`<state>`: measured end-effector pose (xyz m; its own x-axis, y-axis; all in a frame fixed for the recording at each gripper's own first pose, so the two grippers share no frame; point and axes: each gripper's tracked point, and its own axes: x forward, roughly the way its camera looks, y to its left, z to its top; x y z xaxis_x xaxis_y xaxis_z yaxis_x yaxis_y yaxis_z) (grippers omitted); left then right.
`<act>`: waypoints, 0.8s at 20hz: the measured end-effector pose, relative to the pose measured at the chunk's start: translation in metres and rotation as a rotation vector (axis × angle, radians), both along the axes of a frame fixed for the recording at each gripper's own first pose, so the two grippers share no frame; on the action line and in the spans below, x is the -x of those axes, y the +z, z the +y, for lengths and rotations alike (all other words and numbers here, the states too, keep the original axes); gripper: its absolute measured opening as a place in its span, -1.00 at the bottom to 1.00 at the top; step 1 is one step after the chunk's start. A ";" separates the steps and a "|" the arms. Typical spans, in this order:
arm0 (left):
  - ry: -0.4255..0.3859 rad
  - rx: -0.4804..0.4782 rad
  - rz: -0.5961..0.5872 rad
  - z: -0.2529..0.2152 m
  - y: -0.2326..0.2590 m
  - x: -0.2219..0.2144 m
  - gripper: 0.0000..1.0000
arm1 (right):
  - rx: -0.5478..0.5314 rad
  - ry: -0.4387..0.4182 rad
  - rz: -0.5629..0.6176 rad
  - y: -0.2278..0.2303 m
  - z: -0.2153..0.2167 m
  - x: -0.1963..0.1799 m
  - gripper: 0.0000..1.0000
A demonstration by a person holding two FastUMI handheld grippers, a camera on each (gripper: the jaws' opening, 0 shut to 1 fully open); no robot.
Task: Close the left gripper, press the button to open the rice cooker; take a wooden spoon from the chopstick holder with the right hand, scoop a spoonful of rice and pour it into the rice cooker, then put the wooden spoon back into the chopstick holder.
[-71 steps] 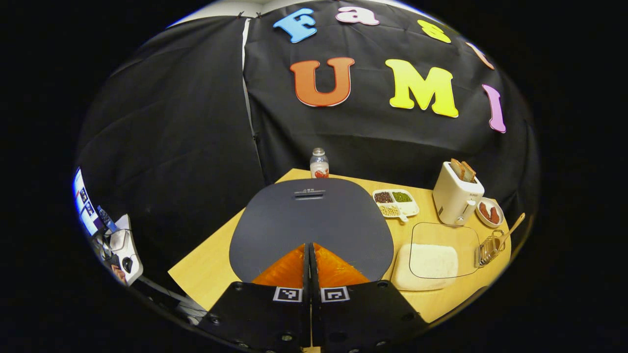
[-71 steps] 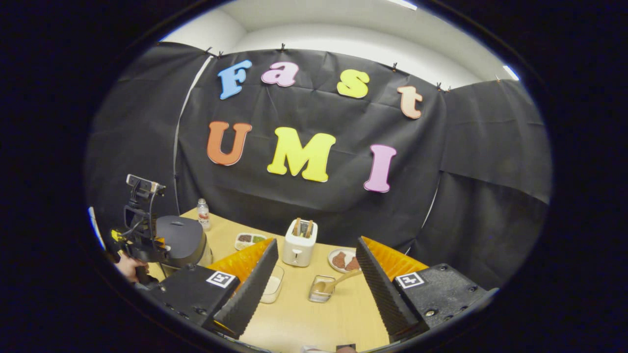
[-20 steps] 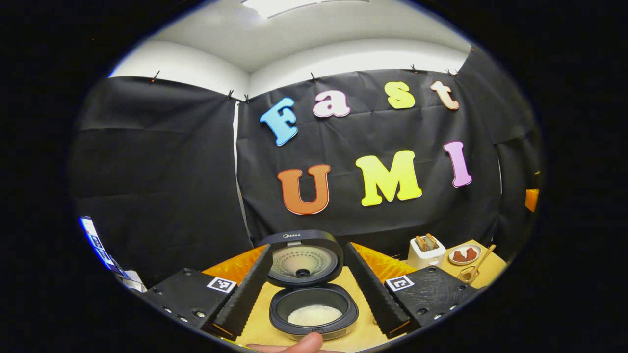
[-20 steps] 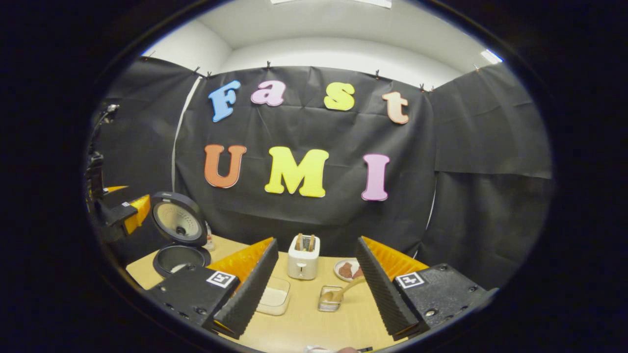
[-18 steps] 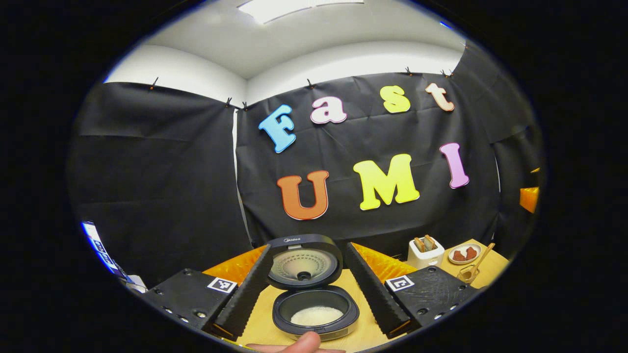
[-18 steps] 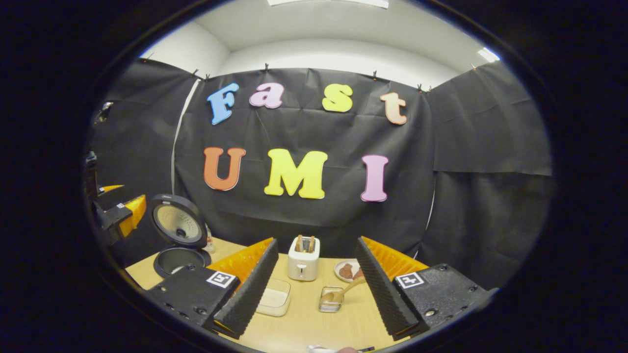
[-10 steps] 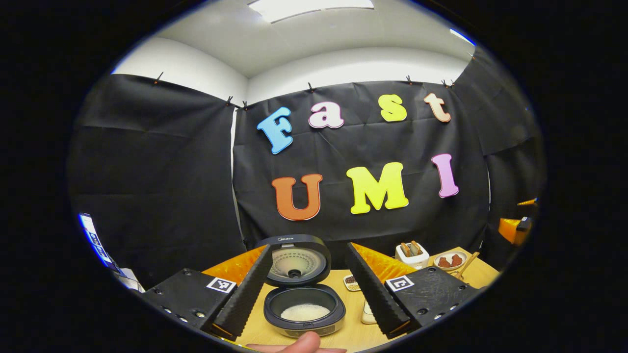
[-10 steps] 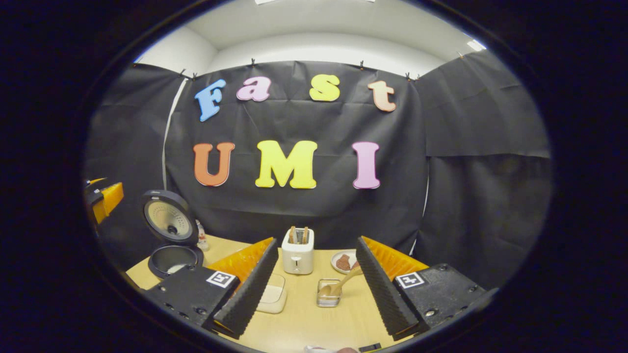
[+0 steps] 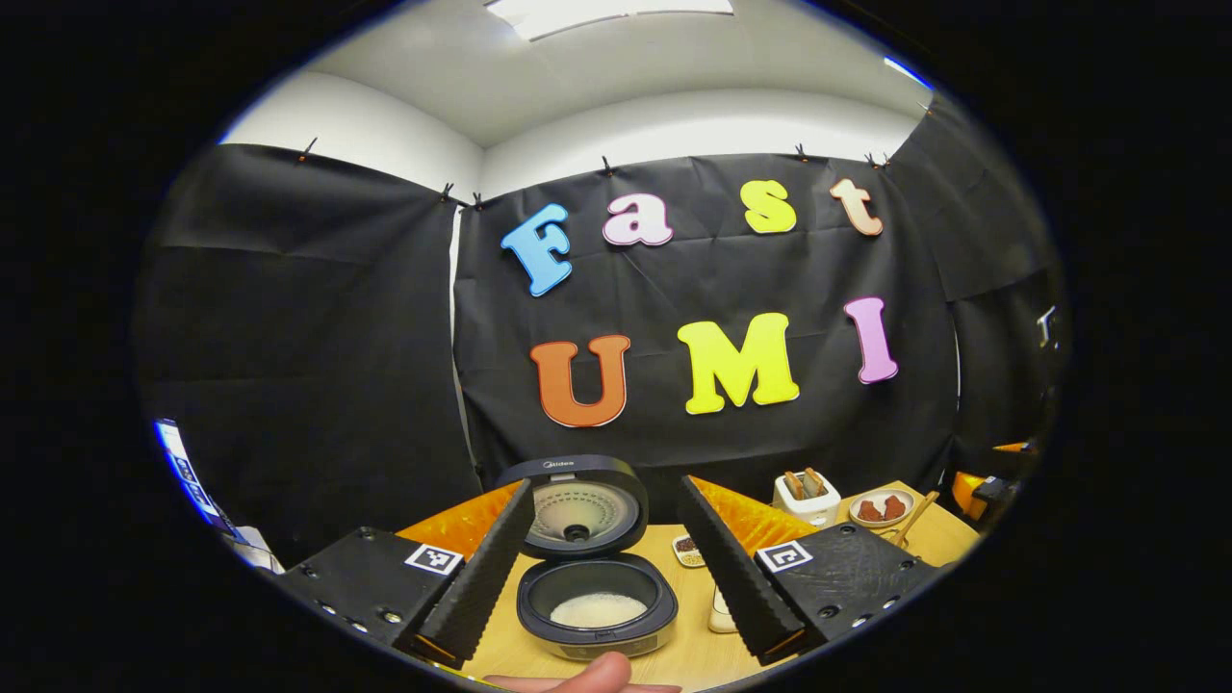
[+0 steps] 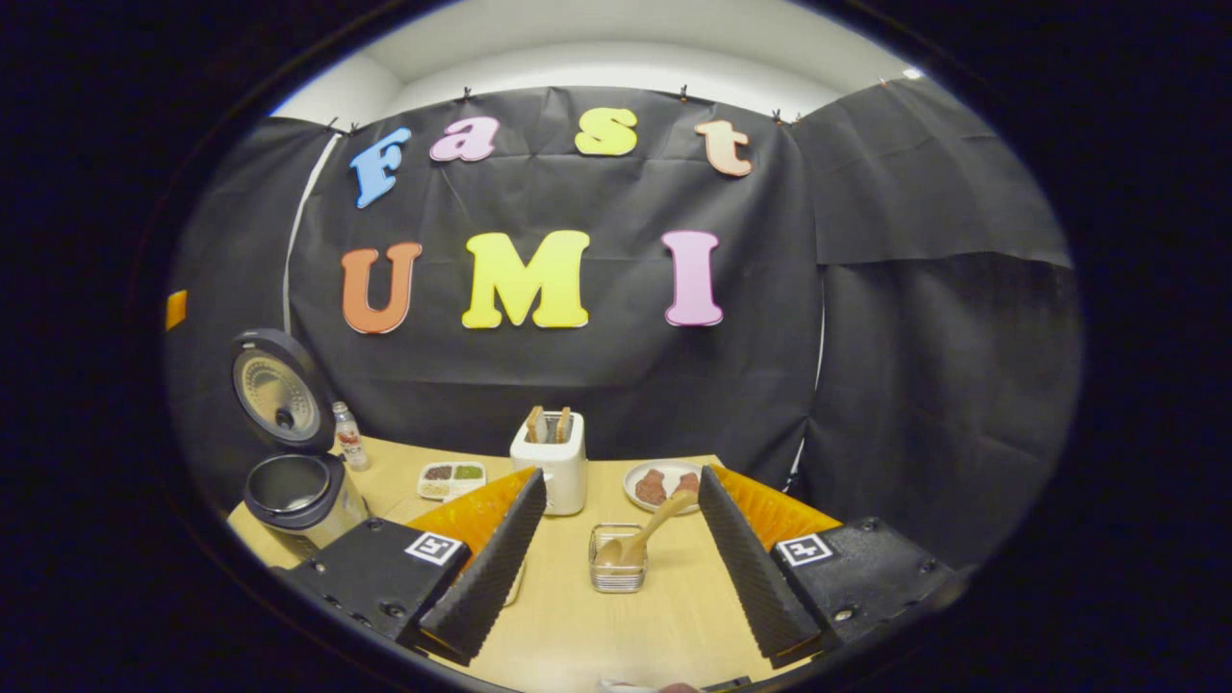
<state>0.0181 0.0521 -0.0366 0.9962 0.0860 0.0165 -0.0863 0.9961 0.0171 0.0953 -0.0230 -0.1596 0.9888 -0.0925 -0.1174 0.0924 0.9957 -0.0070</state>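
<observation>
The dark rice cooker (image 9: pixel 597 626) stands with its lid (image 9: pixel 577 502) raised, and white rice (image 9: pixel 597 609) lies in the pot. My left gripper (image 9: pixel 604 484) is open, held back from the cooker, which shows between its fingers. In the right gripper view the cooker (image 10: pixel 294 496) is at the far left. My right gripper (image 10: pixel 622 474) is open and empty above the table. Ahead between its fingers sits the clear chopstick holder (image 10: pixel 616 568), with the wooden spoon (image 10: pixel 650 531) leaning in it to the right. The spoon (image 9: pixel 914 518) also shows far right in the left gripper view.
On the wooden table (image 10: pixel 597 635) stand a white toaster (image 10: pixel 549 460) with bread, a plate (image 10: pixel 659 484) of brown food, a compartment dish (image 10: pixel 450 478) and a small bottle (image 10: pixel 348 438). A rice container (image 10: pixel 515 582) peeks from behind my right gripper's left finger. A thumb (image 9: pixel 597 674) is at the bottom edge.
The cooker's lid, closed 3.5 s ago under my shut left gripper, now stands open and that gripper is open. My right gripper has tipped down toward the chopstick holder over the last second.
</observation>
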 end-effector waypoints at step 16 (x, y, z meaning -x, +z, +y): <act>-0.015 -0.101 0.048 -0.012 -0.029 -0.011 0.91 | -0.308 -0.052 0.191 -0.173 -0.051 -0.186 1.00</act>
<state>0.0296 0.0400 -0.0658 0.9972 0.0715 -0.0235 -0.0682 0.9902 0.1217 0.2815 -0.0739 -0.3329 0.9412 -0.0733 -0.3298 0.1688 0.9477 0.2709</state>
